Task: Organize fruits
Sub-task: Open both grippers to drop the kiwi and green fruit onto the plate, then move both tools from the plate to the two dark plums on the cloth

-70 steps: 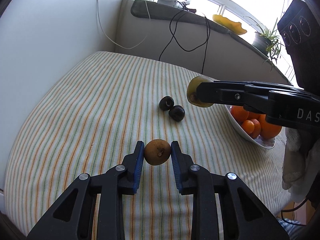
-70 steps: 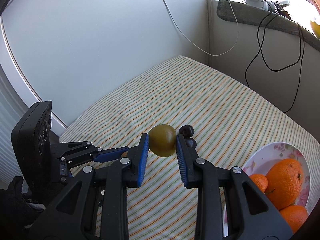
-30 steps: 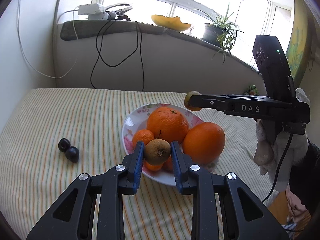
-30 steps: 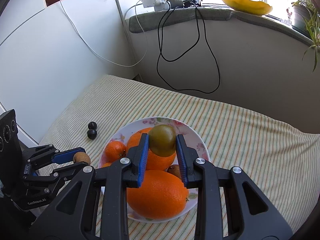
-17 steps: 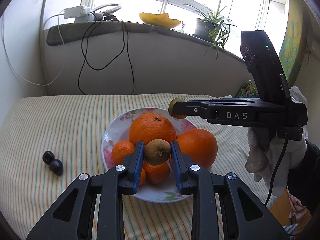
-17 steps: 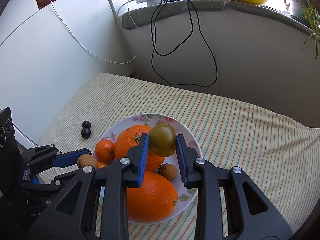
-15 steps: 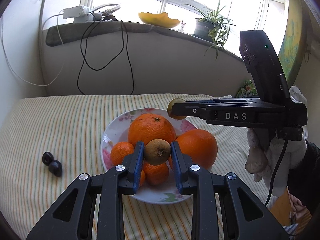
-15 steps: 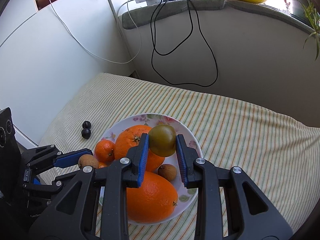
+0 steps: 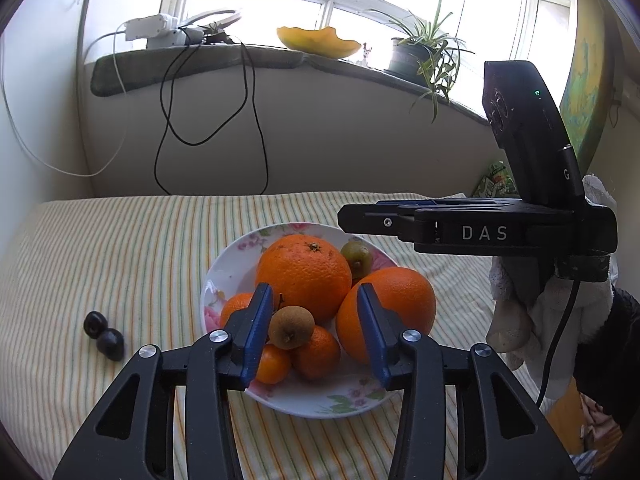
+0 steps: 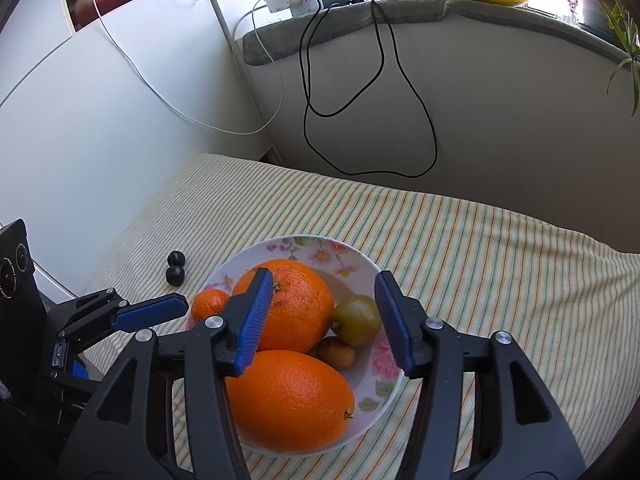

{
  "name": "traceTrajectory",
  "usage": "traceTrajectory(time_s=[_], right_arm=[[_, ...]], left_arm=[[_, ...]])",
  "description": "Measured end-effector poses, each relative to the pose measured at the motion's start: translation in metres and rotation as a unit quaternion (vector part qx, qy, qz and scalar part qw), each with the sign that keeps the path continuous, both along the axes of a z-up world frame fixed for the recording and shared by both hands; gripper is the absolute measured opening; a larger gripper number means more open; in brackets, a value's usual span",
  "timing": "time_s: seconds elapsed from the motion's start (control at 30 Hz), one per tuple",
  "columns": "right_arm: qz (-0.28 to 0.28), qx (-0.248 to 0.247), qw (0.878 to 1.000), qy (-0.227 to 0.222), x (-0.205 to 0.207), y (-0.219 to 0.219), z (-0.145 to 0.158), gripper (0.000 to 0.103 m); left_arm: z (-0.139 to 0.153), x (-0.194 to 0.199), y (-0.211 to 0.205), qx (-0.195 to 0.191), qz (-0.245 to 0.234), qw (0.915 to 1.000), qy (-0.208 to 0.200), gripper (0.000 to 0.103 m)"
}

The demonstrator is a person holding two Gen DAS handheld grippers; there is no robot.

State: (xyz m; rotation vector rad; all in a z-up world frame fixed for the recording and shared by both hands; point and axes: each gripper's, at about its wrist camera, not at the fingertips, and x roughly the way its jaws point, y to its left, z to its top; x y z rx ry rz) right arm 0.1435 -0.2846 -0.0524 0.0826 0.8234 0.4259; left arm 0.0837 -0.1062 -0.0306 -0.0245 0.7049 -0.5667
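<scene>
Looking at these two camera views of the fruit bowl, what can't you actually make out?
- Left wrist view: the left gripper covers the bowl's near rim, and oranges hide the bowl floor.
- Right wrist view: the big orange is partly behind a finger, and the small brown fruit is half hidden.
- Both views: the two dark fruits on the cloth are too small to identify.

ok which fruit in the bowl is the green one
The small round green fruit at the far right of the bowl, beside the big orange. Everything else there is orange or brown.
</scene>
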Motion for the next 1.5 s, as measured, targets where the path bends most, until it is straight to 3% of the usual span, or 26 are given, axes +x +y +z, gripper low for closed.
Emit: traceTrajectory(time_s=[0.13,0.5,0.57,0.67,0.8,0.93,1.5], right_arm=[[-0.003,0.002,1.000,-0.003,-0.001,-0.001,0.003,0.061],[-0.001,-0.007,1.000,-0.010,-0.008,0.004,0.009,0.064],[-0.001,-0.009,1.000,-0.016,-0.011,0.006,0.011,0.073],[0.003,-0.007,1.000,-0.020,-0.013,0.011,0.016,0.073],[0.009,-0.011,1.000,-0.024,-0.016,0.016,0.021,0.073],[0.014,-0.014,0.999,-0.028,-0.019,0.023,0.024,0.073],[0.044,-0.008,0.998,-0.044,-0.036,0.058,0.038,0.074]], left_arm=[[0.000,-0.001,0.001,0.000,0.001,1.0000,0.000,0.042],[0.003,-0.005,0.007,0.001,0.008,1.0000,-0.004,0.043],[0.004,-0.006,0.009,0.000,0.010,0.9999,-0.004,0.048],[0.005,-0.008,0.013,-0.001,0.014,0.9999,-0.006,0.049],[0.007,-0.011,0.018,0.001,0.025,0.9996,-0.010,0.068],[0.007,-0.012,0.023,0.005,0.032,0.9994,-0.009,0.073],[0.006,-0.014,0.079,0.005,0.078,0.9969,-0.007,0.073]])
